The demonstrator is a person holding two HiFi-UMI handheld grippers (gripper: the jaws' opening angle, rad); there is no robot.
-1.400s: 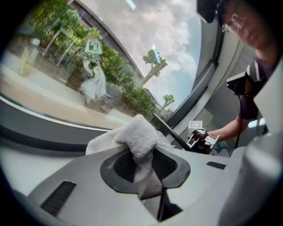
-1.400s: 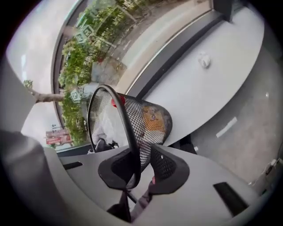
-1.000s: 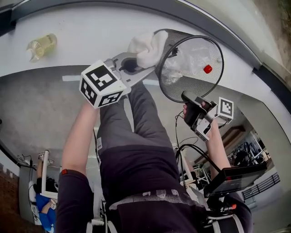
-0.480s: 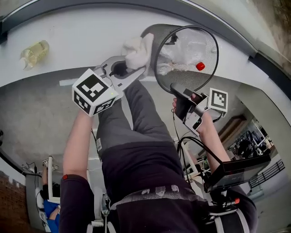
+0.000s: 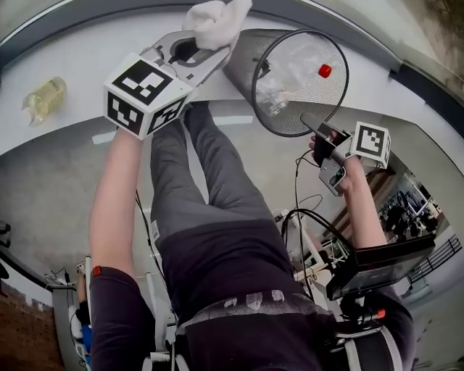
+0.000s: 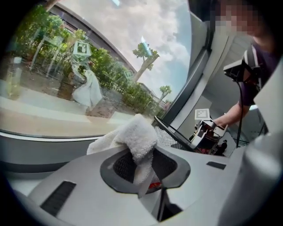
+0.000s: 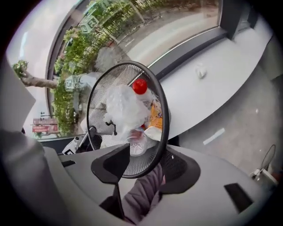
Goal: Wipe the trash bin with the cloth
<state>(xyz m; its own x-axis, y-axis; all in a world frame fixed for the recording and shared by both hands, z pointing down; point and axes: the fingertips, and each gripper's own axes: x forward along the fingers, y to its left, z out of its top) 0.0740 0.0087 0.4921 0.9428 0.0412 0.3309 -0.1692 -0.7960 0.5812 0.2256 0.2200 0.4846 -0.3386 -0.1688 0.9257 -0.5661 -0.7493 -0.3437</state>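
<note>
Gripping white cloth in clenched left tool, raised beside mesh trash bin tipped on window ledge. Opening right tool around rim, pads clear. Seemingly mid-wipe; next, probably pressing cloth onto outer mesh.

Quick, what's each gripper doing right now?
Left gripper: shut on the cloth.
Right gripper: jaws opening, trash bin rim between them.
</note>
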